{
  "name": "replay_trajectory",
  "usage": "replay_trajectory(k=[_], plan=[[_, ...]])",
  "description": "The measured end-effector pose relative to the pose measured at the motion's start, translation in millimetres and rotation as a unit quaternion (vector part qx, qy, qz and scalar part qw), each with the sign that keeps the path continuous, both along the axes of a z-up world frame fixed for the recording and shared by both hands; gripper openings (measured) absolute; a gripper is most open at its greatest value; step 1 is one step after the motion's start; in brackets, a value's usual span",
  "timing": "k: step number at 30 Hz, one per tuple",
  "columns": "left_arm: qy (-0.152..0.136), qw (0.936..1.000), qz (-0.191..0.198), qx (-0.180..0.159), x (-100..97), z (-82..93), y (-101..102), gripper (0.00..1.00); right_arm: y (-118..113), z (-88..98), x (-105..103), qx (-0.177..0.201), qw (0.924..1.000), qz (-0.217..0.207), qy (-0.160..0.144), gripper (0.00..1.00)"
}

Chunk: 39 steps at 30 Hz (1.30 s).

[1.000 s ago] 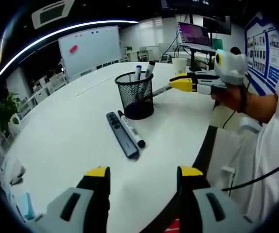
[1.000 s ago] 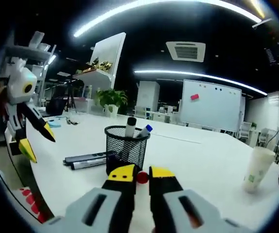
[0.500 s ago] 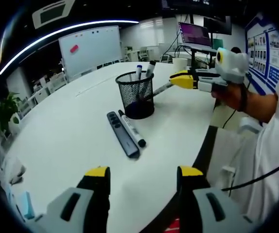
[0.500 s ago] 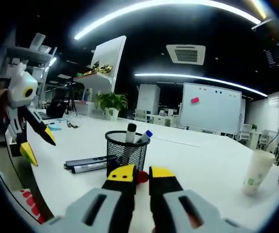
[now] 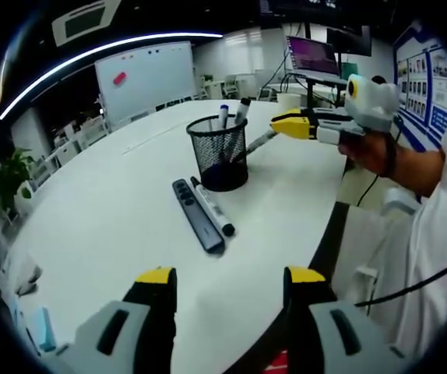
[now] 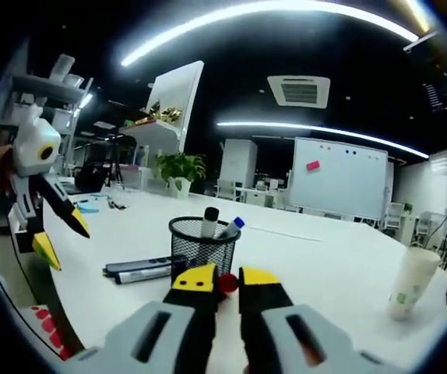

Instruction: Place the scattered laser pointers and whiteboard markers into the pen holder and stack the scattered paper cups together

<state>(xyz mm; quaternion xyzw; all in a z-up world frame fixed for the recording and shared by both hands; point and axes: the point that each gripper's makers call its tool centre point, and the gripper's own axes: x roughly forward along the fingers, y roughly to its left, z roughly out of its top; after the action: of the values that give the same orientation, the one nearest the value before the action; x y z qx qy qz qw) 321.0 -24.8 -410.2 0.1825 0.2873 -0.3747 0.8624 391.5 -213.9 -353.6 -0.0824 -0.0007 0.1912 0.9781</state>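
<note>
The wide white round-edged desk (image 5: 91, 210) carries everything, and its far side runs off into a dim office that is hard to make out. On it stands the black wire-mesh pen holder (image 5: 218, 152), upright, with two markers poking out of its top; their lower ends are lost behind the mesh. Just beside its base lie a dark flat laser pointer (image 5: 195, 215) and a white whiteboard marker with black cap (image 5: 211, 207), side by side and touching or nearly so. The left tongs (image 5: 230, 280) hang released low in the left gripper view, jaws well apart, clear of the desk things. The right tongs (image 6: 220, 277) are clenched on a slim grey marker with a red cap (image 6: 227, 284); its red tip shows between the jaws, while its grey barrel reaches toward the holder's rim in the left gripper view. A white paper cup (image 6: 409, 282) stands near the desk's edge, its print too blurred to read.
</note>
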Motion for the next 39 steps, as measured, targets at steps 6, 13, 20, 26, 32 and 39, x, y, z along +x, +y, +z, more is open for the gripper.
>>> replay_trajectory(k=[6,13,20,26,32,39], plan=[[-0.001,1.0,0.0,0.001,0.3,0.9,0,0.55,0,4.7,1,0.001,1.0,0.002,-0.005,0.11],[-0.001,1.0,-0.001,0.002,0.9,0.8,-1,0.55,1,9.7,1,-0.009,0.9999,0.004,-0.014,0.11],[-0.002,1.0,-0.003,0.001,1.7,1.6,-2,0.55,1,15.3,3,-0.017,0.9995,0.008,-0.027,0.11],[-0.001,1.0,-0.002,0.001,1.6,1.1,-1,0.55,2,19.4,3,-0.013,0.9993,0.013,-0.032,0.11],[-0.002,1.0,-0.001,0.001,1.7,1.7,0,0.55,2,23.3,5,-0.011,0.9991,0.013,-0.038,0.11],[-0.002,1.0,-0.002,0.001,0.9,1.5,-1,0.55,0,24.2,5,-0.008,0.9992,0.012,-0.038,0.11]])
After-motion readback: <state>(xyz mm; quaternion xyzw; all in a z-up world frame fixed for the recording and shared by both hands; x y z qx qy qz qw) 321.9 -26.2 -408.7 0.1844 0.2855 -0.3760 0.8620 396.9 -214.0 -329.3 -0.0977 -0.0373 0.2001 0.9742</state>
